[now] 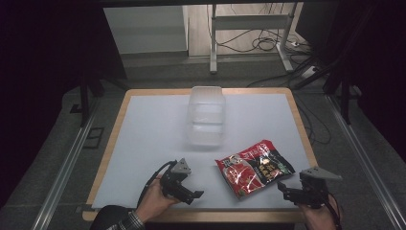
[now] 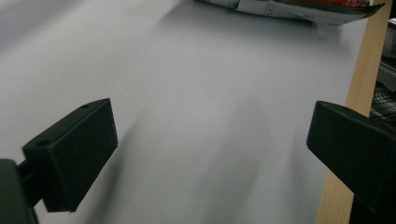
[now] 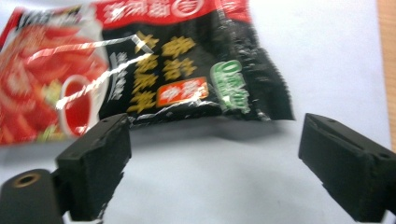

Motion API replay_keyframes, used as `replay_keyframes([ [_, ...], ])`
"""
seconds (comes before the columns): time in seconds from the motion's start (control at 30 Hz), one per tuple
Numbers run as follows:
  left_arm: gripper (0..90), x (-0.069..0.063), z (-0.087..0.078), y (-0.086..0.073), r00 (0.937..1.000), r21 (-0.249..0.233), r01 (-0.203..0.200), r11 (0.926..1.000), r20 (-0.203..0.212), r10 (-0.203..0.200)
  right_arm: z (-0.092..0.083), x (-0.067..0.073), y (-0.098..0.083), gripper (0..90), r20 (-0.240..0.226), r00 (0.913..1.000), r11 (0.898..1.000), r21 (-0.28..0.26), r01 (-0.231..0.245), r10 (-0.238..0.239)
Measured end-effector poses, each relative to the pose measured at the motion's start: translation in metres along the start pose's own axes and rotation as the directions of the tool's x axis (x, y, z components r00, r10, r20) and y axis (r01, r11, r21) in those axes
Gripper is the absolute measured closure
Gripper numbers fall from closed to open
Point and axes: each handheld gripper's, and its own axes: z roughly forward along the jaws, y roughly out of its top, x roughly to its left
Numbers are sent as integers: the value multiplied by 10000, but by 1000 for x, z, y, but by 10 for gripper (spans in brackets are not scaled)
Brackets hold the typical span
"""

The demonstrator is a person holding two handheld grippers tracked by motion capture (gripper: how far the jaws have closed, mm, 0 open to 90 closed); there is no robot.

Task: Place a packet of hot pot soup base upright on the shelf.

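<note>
On white mat (image 1: 153,143) | both grippers' jaws spread, empty | snack packet (image 1: 253,167) print blurred in right gripper view

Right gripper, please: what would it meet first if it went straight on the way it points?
Probably the snack bag: the open right gripper faces its near edge, with bare table between.

Dim surroundings, bright table (image 1: 153,143); gripper views blurred, glare streaks the packet (image 3: 154,65).

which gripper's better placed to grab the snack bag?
Right. The right gripper is open with the snack bag edge just ahead of its jaws. The left gripper, also open, faces mostly bare table mat, the bag far ahead.
</note>
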Motion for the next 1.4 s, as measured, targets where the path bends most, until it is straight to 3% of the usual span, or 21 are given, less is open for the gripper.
replay_keyframes([
  [0.2, 59, 1, 3, 0, 10000, 2, 3, 10000, 21, -3, 4, -1, 0, 50, -313, 9985, 9990, -34, 439, -440],
  [0.37, 76, 1, 2, 0, 10000, -203, -2, 9998, 80, 4, 2, -5, 0, 43, -355, 9987, 9989, -319, 344, -355],
  [0.8, 121, -2, -2, 4, 9998, -413, -92, 9991, 145, 98, 4, -5, -1, 38, -533, 9979, 9993, -159, 351, -359],
  [1.1, 286, -3, 3, 12, 9986, -429, -245, 9988, 461, 264, 6, -5, -2, 38, -535, 9977, 9992, -52, 406, -409],
  [1.23, 354, -2, 5, 17, 9964, -623, -70, 9980, 839, 122, 6, -5, -2, 39, -534, 9977, 9991, -46, 410, -412],
  [1.4, 437, -3, 5, 24, 9926, -654, -179, 9977, 1190, 256, 4, -6, -1, 39, -413, 9984, 9991, -177, 387, -394],
])
